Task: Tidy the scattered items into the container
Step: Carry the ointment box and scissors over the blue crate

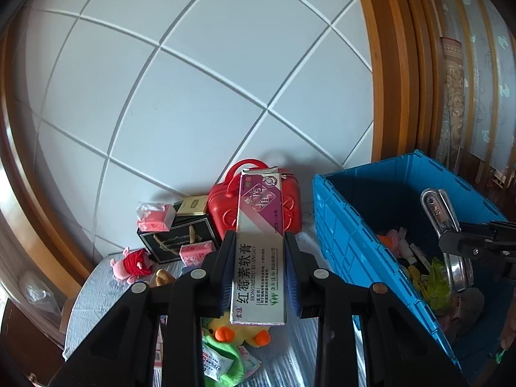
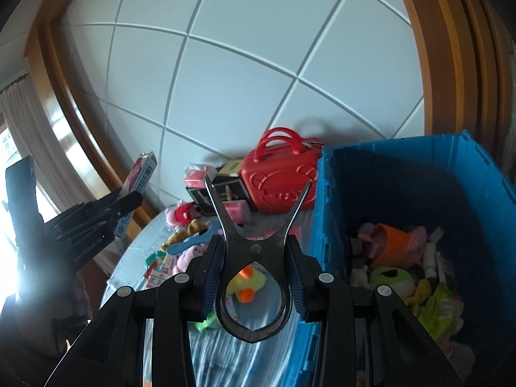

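White grid-panelled wall [image 1: 200, 96], wooden frame [image 1: 383, 64], curtain [image 2: 19, 119]

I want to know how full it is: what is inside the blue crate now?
The blue crate holds an orange cup, a green plush toy, a green packet and other small toys. Anything beneath this pile is covered, as is the crate's floor.

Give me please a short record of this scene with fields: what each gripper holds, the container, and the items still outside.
left gripper: shut on a long medicine box, held upright
right gripper: shut on metal tongs, tips spread upward
container: blue crate, open, at the right, already with toys and packets inside
still outside: red case, black gift bag, pink pig toy, yellow duck toy
surface: table with pale striped cloth
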Demonstrator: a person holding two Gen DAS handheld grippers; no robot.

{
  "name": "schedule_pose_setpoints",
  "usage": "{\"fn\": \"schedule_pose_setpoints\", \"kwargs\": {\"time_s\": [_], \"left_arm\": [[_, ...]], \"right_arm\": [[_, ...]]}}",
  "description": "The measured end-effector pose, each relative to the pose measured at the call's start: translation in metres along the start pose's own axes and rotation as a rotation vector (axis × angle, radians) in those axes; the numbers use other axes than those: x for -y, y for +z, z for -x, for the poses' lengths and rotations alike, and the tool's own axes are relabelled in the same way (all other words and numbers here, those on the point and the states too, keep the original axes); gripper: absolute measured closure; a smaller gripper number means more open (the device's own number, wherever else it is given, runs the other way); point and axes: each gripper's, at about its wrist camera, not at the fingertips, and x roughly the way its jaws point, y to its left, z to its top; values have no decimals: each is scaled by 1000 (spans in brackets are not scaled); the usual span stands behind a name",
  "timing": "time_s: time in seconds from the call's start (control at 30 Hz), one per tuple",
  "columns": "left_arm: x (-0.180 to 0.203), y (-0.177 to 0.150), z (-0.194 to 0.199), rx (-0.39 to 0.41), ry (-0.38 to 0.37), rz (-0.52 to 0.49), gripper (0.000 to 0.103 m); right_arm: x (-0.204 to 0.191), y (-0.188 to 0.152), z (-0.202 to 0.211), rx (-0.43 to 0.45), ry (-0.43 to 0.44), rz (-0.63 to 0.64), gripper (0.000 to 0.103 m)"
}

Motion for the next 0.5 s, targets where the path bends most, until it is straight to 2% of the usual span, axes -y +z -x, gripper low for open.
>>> {"fn": "schedule_pose_setpoints", "kwargs": {"time_s": [0.5], "left_arm": [[93, 42, -33, 10, -148, -113, 75]], "right_arm": [[77, 5, 39, 80, -136, -112, 66]]}}
